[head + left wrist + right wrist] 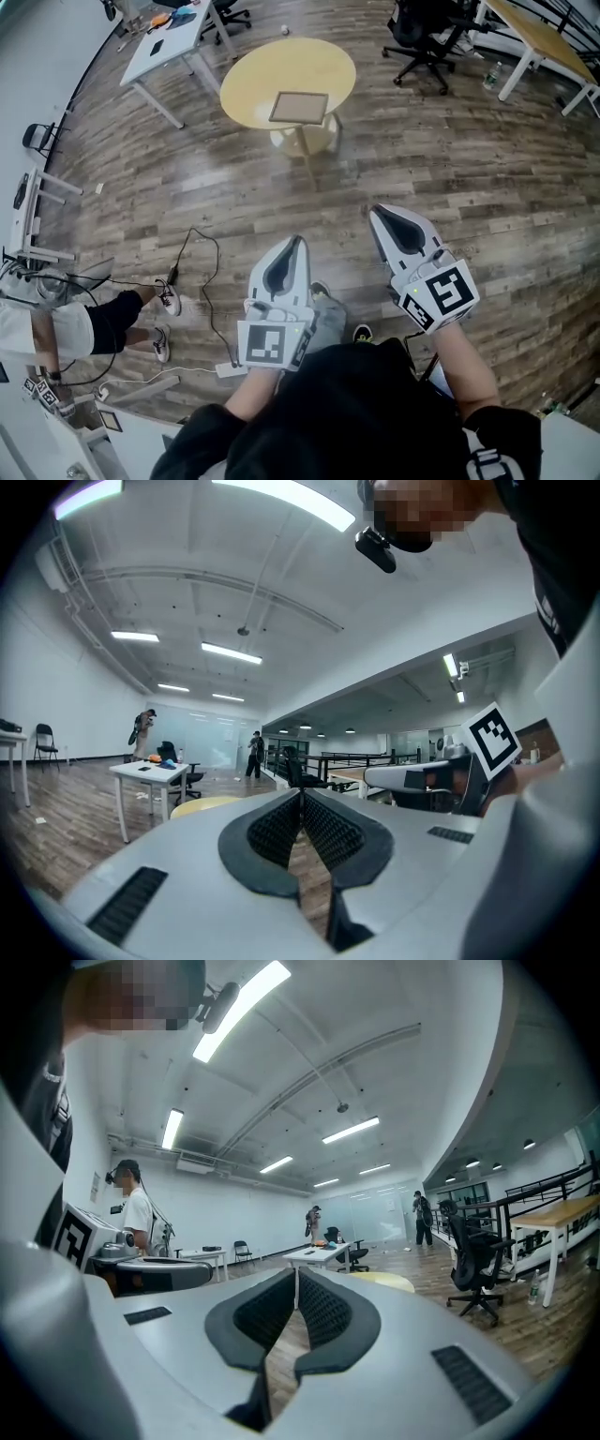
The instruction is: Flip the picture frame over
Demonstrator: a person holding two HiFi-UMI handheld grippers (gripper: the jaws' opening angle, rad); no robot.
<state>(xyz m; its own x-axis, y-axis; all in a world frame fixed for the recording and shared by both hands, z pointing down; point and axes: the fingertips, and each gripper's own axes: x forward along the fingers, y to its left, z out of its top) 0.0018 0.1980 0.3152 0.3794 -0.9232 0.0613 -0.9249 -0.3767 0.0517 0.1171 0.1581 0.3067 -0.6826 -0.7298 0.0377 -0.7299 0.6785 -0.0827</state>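
Note:
A picture frame lies flat on a round yellow table, far ahead of me in the head view. My left gripper and right gripper are held over the wood floor, well short of the table, both pointing toward it. Each is shut with nothing between its pads. In the left gripper view the left gripper has its tips together, with a sliver of the yellow table beyond. The right gripper is likewise closed, and the yellow table shows just past it.
A white desk stands left of the round table, with black office chairs and another desk at the right. A cable trails across the floor at my left, near a seated person's legs. People stand far off.

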